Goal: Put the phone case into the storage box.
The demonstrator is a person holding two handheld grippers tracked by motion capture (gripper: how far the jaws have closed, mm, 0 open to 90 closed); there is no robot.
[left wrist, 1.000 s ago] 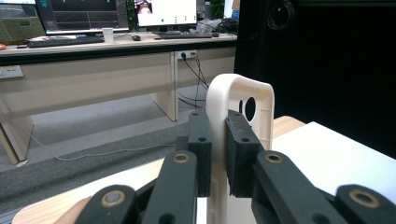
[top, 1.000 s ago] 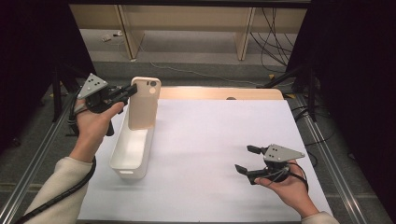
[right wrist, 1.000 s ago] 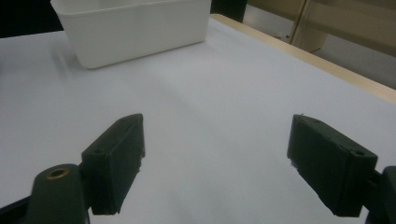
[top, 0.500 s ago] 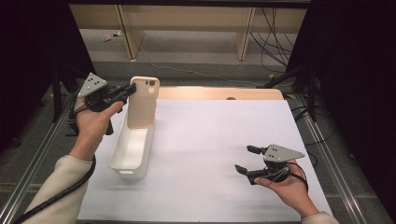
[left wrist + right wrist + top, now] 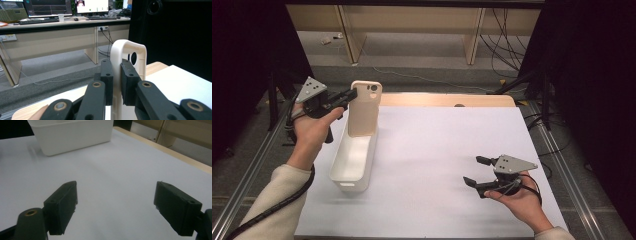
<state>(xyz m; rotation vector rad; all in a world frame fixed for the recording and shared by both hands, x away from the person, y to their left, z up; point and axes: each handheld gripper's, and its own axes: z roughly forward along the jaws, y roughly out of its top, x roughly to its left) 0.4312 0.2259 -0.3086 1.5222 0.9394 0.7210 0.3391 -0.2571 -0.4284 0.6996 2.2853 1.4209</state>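
In the left gripper view the two black pads (image 5: 107,75) press flat against either face of one side wall of a cream phone case (image 5: 128,53), so the left gripper (image 5: 117,82) is clamped tight on it; the case stands upright, its rounded top edge and camera cut-out rising above the pads in the middle of the frame. In the high view that same left gripper (image 5: 349,95) sits in the upper left, pointing level toward the right of the frame, and it grips the left edge of the case near its top. The case hangs upright over the far end of a long white bin (image 5: 343,176), its lower end down at the bin's rim; whether it touches the bin cannot be told. The left hand (image 5: 314,127) wraps the gripper's handle with the forearm in a pale sleeve (image 5: 272,200) running up from the lower left corner, wrist raised well above the white table (image 5: 432,150). In the right gripper view the pads (image 5: 62,205) stand wide apart with bare table between them and nothing held. In the high view the right gripper (image 5: 476,171) lies low in the lower right, aimed toward the left of the frame, cradled in the right hand (image 5: 517,197), palm up, well apart from the bin and the case.
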